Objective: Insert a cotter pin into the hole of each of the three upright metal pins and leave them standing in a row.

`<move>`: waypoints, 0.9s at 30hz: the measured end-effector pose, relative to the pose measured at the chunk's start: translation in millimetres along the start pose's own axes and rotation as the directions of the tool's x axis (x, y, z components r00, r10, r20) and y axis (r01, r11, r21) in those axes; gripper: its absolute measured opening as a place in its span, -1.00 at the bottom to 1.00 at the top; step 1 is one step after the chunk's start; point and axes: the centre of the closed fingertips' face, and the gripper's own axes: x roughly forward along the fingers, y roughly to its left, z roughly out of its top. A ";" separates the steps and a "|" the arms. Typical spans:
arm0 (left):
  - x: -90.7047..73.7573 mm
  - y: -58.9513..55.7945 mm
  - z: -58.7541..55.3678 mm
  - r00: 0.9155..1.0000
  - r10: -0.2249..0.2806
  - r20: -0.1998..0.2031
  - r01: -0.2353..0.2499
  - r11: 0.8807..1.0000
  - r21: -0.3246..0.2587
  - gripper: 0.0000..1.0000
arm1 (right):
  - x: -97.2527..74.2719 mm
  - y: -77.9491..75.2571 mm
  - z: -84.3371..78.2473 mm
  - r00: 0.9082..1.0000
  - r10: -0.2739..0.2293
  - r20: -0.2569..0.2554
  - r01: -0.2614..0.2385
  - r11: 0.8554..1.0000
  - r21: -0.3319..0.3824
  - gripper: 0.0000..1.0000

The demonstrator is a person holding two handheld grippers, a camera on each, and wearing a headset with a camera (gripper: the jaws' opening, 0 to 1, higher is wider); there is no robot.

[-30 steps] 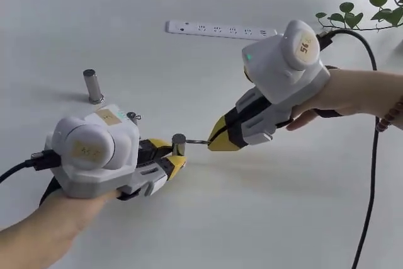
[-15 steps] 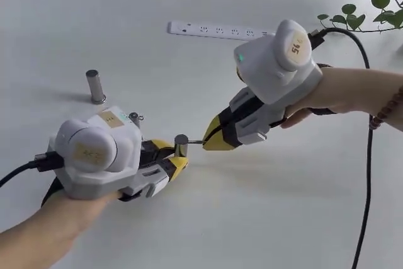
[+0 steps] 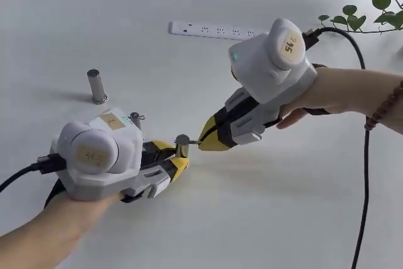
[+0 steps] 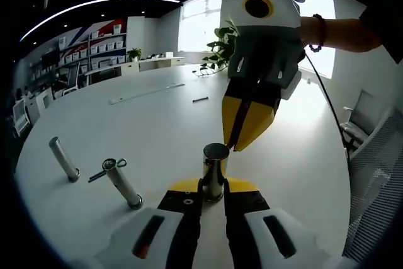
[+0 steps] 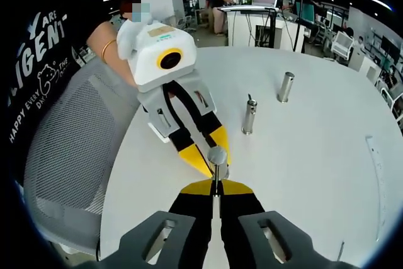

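currently you are on the second insertion: the finished pin (image 4: 123, 184) already carries its clip, and a bare pin (image 3: 95, 86) stands well apart on the worktop (image 3: 283, 206). your left tool (image 3: 173, 154) is clamped on the upright metal pin (image 3: 182, 145). your right tool (image 3: 208, 140) is pinched closed on a cotter pin (image 3: 194, 142), tip at the metal pin's head. next, line the tip up with the hole and push straight through.

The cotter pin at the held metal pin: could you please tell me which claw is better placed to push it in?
Right. The right claw grips the cotter pin with its tip at the metal pin; the left claw is busy holding that pin upright.
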 end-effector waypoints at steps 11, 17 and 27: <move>2.0 0.6 -3.7 1.000 0.008 0.000 -0.008 1.000 -0.018 -0.77 | 4.0 2.5 5.6 1.000 -0.007 0.022 0.006 0.999 0.042 -1.00; 2.9 0.1 -8.1 1.000 0.021 -0.010 -0.021 1.000 -0.016 -0.77 | 1.9 5.2 4.4 0.999 -0.013 0.040 0.009 0.996 0.085 -1.00; 2.4 -1.8 -8.1 1.000 0.030 -0.010 -0.030 0.999 -0.020 -0.77 | -9.4 3.2 -2.0 0.999 -0.039 0.033 0.036 0.995 0.088 -0.96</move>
